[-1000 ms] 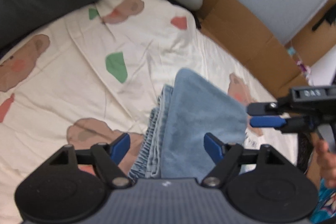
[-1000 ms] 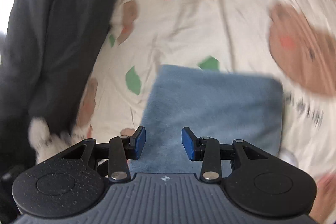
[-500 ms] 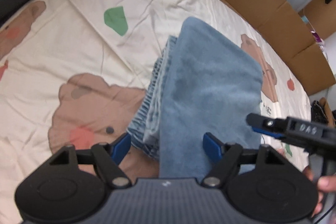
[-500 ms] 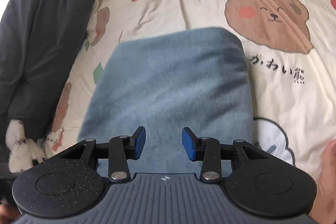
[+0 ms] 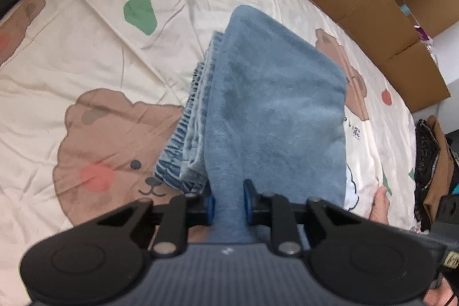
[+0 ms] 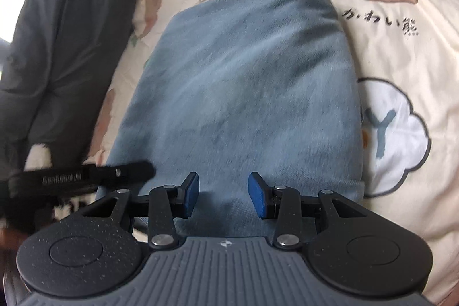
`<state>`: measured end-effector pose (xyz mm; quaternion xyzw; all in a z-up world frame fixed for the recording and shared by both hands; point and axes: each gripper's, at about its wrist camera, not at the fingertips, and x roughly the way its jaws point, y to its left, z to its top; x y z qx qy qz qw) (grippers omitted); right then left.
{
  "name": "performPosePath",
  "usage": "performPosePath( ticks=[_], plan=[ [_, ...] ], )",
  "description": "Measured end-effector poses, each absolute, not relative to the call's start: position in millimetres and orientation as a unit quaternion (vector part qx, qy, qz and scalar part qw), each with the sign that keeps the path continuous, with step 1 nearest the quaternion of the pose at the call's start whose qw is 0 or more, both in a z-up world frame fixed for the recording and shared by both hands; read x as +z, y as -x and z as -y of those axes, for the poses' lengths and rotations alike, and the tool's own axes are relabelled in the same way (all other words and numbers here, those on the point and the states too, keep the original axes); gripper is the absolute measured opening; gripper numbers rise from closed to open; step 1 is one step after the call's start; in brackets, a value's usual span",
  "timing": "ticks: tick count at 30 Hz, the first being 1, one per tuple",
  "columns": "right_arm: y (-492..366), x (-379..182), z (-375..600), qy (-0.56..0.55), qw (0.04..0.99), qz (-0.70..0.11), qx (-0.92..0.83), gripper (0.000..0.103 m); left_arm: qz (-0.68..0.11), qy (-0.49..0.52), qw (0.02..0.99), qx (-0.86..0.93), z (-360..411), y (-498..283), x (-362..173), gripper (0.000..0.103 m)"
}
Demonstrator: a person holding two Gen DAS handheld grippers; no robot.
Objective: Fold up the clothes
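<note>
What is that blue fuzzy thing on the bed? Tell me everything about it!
The blue garment looks like soft, fleecy cloth, folded into a thick rectangle with a gathered, ribbed band along one side. It lies flat on the bear-print sheet. The left gripper pinches its near edge; the right gripper is open over the same edge.

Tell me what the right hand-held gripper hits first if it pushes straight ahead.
The right hand-held gripper is open, and the folded blue garment fills the space between and ahead of its fingers. It would probably meet that first, though depth is unclear.
</note>
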<state>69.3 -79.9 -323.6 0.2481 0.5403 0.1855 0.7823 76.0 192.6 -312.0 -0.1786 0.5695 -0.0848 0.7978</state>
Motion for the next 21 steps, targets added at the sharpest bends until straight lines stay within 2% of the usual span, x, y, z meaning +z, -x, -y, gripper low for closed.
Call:
performPosePath(
  ticks=[4,6,8,10,14,16,18,19,21],
  plan=[
    [-58.6,-322.0,90.9,-0.256,0.775,-0.543,0.195,0.045,-0.567,0.186,0.798,-0.084,-199.2,-72.8,-314.7,0.021],
    [-53.7,-317.8,98.8,-0.264,0.778,-0.538,0.190,0.045,-0.565,0.194,0.797,-0.085,-202.2,-70.6,-315.6,0.031],
    [-50.5,-313.5,106.9,-0.279,0.780,-0.528,0.186,0.045,-0.566,0.203,0.794,-0.088,-203.8,-66.8,-318.8,0.054],
    [-49.3,-311.4,112.8,-0.289,0.783,-0.522,0.175,0.045,-0.566,0.214,0.791,-0.092,-205.4,-62.7,-322.5,0.061],
    [-41.1,-309.9,120.6,-0.317,0.777,-0.522,0.152,0.045,-0.566,0.268,0.773,-0.095,-209.0,-51.0,-337.1,0.064],
    [-35.0,-312.5,126.3,-0.344,0.766,-0.524,0.142,0.046,-0.559,0.295,0.770,-0.092,-210.5,-45.0,-342.7,0.060],
    [-31.1,-320.0,132.2,-0.376,0.748,-0.530,0.135,0.046,-0.551,0.314,0.767,-0.092,-211.5,-40.4,-346.2,0.040],
    [-28.4,-323.6,134.1,-0.386,0.740,-0.533,0.135,0.047,-0.548,0.316,0.769,-0.091,-212.4,-39.4,-346.8,0.024],
    [-24.5,-328.7,135.7,-0.395,0.732,-0.540,0.128,0.049,-0.540,0.325,0.771,-0.087,-216.0,-37.3,-347.4,0.019]
  ],
)
